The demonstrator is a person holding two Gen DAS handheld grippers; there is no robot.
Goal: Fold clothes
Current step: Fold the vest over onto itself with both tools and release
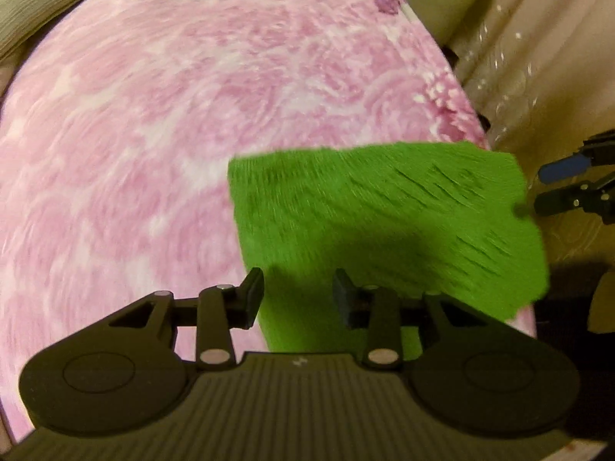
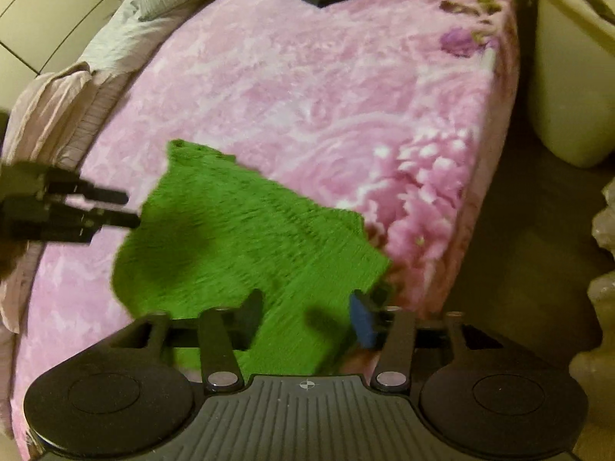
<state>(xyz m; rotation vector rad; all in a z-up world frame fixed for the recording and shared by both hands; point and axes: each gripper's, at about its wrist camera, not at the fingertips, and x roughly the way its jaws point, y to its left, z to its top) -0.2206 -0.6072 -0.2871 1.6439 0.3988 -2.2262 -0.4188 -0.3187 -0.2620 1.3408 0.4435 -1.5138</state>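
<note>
Both tools, left tool (image 1: 298, 296) and right tool (image 2: 305, 317), hovered released over the green knit garment (image 1: 384, 223) (seemingly let go to settle), which lay on the pink bed (image 1: 153, 115) near its edge.

A pink floral bed (image 1: 153, 134) carries a green knitted cloth (image 1: 384, 223).

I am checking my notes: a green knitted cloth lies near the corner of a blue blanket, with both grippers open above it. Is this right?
Not quite: the blanket is pink, not blue, as the right wrist view shows. The green knitted cloth lies near its corner, and both the left gripper and right gripper are open.
</note>
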